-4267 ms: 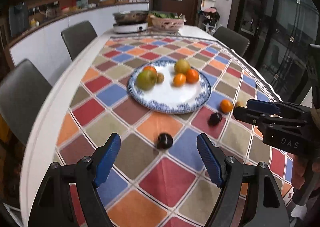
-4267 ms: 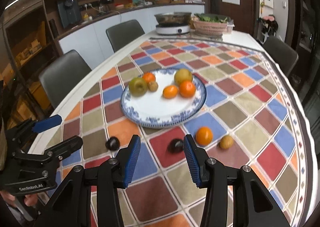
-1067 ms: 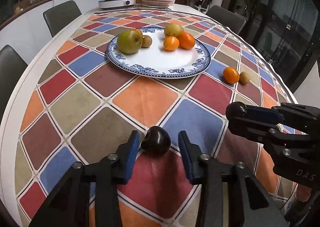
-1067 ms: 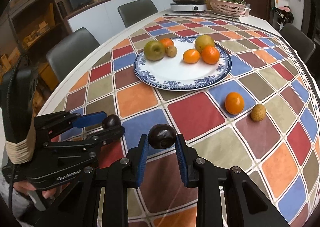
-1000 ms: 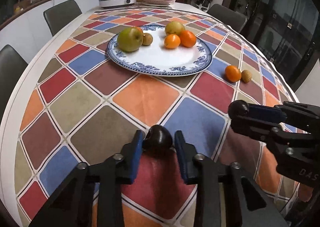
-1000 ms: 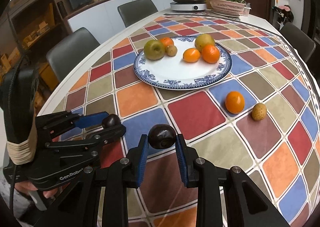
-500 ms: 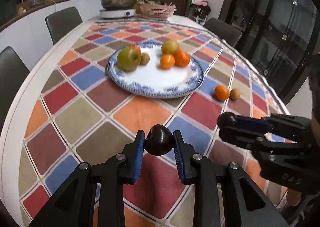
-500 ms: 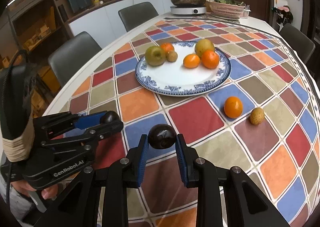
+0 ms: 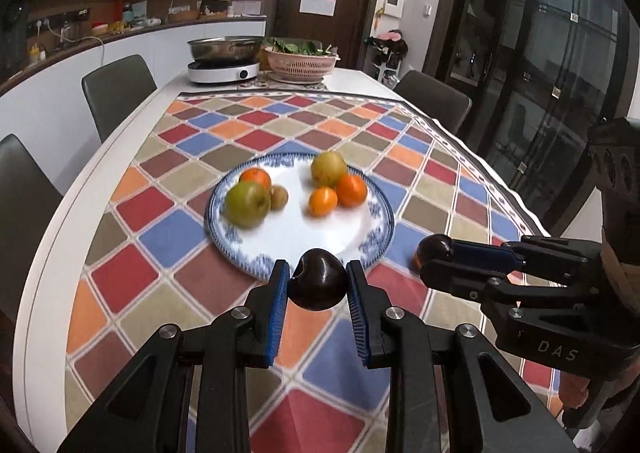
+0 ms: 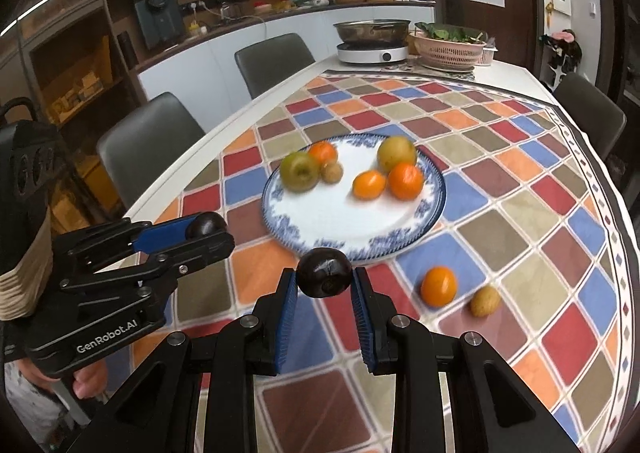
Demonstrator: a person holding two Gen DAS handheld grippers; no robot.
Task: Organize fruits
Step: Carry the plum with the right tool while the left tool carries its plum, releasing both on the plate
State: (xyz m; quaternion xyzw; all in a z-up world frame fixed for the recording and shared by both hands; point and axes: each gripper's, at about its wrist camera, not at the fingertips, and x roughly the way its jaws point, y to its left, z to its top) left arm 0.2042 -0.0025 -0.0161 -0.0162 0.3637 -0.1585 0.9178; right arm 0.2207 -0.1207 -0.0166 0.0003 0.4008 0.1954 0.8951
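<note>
While both are held above the tabletop (image 9: 48,237) | left tongs (image 9: 318,287) clenched on dark plum (image 9: 318,285) | right tongs (image 10: 325,285) clenched on second dark plum (image 10: 325,278) | plate (image 10: 400,241) seen mid-frame, six fruits

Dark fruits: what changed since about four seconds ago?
Both were lying on the tablecloth; now the left gripper holds one dark fruit and the right gripper the other dark fruit, lifted. Plate, loose orange and small brown fruit unchanged.

Glossy glazed plate (image 9: 382,213), shiny steel pot (image 9: 224,47)
</note>
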